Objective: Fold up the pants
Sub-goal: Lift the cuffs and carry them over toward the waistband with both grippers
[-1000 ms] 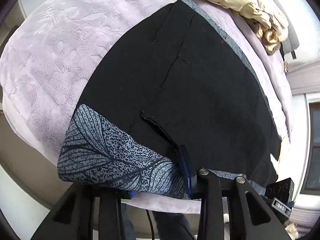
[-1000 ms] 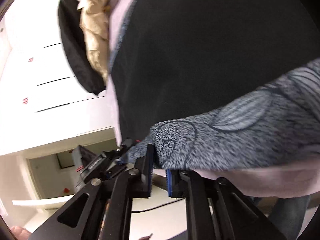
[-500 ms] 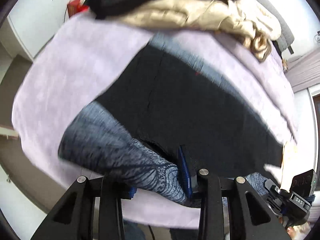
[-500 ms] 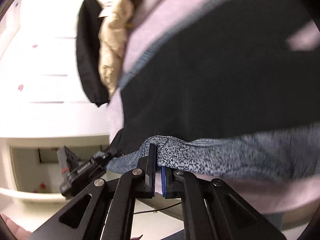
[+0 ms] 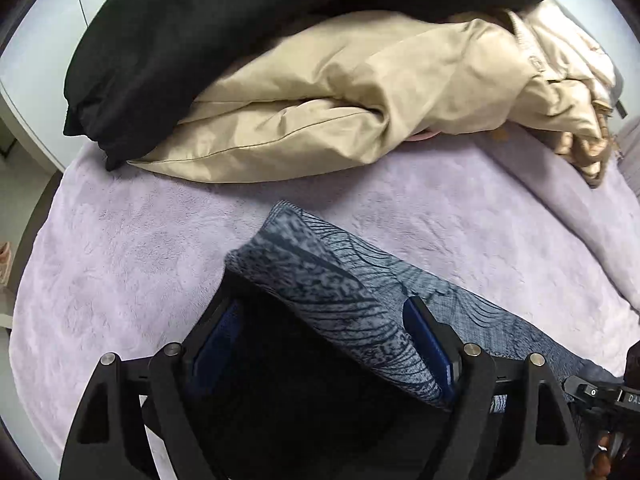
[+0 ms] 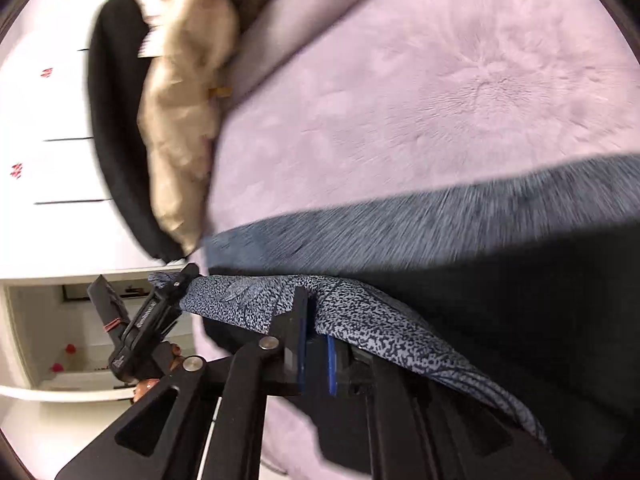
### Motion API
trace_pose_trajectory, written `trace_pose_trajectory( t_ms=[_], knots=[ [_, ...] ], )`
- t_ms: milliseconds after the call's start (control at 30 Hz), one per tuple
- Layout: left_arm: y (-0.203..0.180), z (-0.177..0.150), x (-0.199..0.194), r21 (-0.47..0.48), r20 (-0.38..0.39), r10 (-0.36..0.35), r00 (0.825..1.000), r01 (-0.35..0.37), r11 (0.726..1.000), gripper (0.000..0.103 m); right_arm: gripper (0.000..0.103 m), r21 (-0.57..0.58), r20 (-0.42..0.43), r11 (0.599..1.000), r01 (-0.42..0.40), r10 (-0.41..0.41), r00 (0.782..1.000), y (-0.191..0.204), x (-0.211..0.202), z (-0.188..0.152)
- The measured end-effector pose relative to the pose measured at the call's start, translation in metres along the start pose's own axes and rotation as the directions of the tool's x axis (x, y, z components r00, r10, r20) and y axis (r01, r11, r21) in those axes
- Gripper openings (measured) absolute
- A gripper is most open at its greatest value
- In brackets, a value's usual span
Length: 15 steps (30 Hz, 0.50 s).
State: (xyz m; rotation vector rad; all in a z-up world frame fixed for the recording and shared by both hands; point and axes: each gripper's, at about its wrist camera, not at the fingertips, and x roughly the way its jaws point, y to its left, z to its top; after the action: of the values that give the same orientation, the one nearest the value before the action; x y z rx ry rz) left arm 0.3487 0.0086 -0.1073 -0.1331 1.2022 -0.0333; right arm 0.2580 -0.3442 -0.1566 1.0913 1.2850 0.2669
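Showing black pants (image 5: 312, 392) with a blue-grey waistband (image 5: 340, 280) printed in dark leaf veins and speckles, lying on a pale lilac plush blanket (image 5: 120, 264). Piling behind: a beige garment (image 5: 340, 100) under a black one (image 5: 200, 20). Framing the lower edge: black gripper fingers (image 5: 428, 320) lined with blue pads (image 5: 218, 340).

The left gripper (image 5: 324, 344) has just been opening; its jaws now stand wide, the patterned hem of the pants (image 5: 340, 300) lying loose between them. That hem, earlier at the near edge of the lilac blanket (image 5: 120, 260), now sits folded over the black cloth (much closer to the beige garment (image 5: 320, 112)). The right gripper (image 6: 316, 344) has carried its pinched hem along.
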Motion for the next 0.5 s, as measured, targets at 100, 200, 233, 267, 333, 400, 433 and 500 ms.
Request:
trace_pose_trajectory(
  t_ms=[100,200,233,267,333,400,433,500],
  knots=[
    [0.005,0.003,-0.031,0.011,0.073,0.011,0.997,-0.012,1.000,0.083,0.052,0.001,0.014,0.999,-0.040,0.040,0.999,0.011,-0.008,0.000],
    [0.006,-0.002,-0.061,0.066,0.116,0.045,0.992,-0.053,0.996,0.083,0.080,-0.098,0.031,0.994,-0.056,0.060,0.998,0.039,-0.031,-0.019],
    [0.003,-0.005,-0.064,0.087,0.109,0.044,0.993,-0.054,0.995,0.083,0.077,-0.134,0.031,0.989,-0.063,0.067,0.997,0.046,-0.037,-0.026],
    [-0.001,-0.008,-0.062,0.115,0.088,0.037,0.995,-0.048,0.992,0.083,0.067,-0.176,0.020,0.982,-0.066,0.071,0.997,0.056,-0.037,-0.035],
    [-0.018,-0.015,-0.045,0.168,0.056,0.049,0.997,-0.058,0.984,0.083,0.047,-0.217,-0.010,0.976,-0.021,0.019,1.000,0.066,-0.026,-0.041],
    [-0.036,-0.024,-0.018,0.198,0.025,0.067,0.997,-0.071,0.978,0.083,0.044,-0.259,-0.030,0.963,0.073,-0.084,0.996,0.067,-0.003,-0.037],
    [-0.042,-0.026,-0.006,0.205,0.015,0.070,0.997,-0.072,0.976,0.083,0.044,-0.265,-0.028,0.959,0.100,-0.112,0.993,0.063,0.006,-0.033],
    [-0.051,-0.033,0.014,0.213,0.001,0.109,0.994,-0.106,0.971,0.083,0.039,-0.246,0.000,0.959,0.139,-0.143,0.990,0.052,0.018,-0.020]
  ],
)
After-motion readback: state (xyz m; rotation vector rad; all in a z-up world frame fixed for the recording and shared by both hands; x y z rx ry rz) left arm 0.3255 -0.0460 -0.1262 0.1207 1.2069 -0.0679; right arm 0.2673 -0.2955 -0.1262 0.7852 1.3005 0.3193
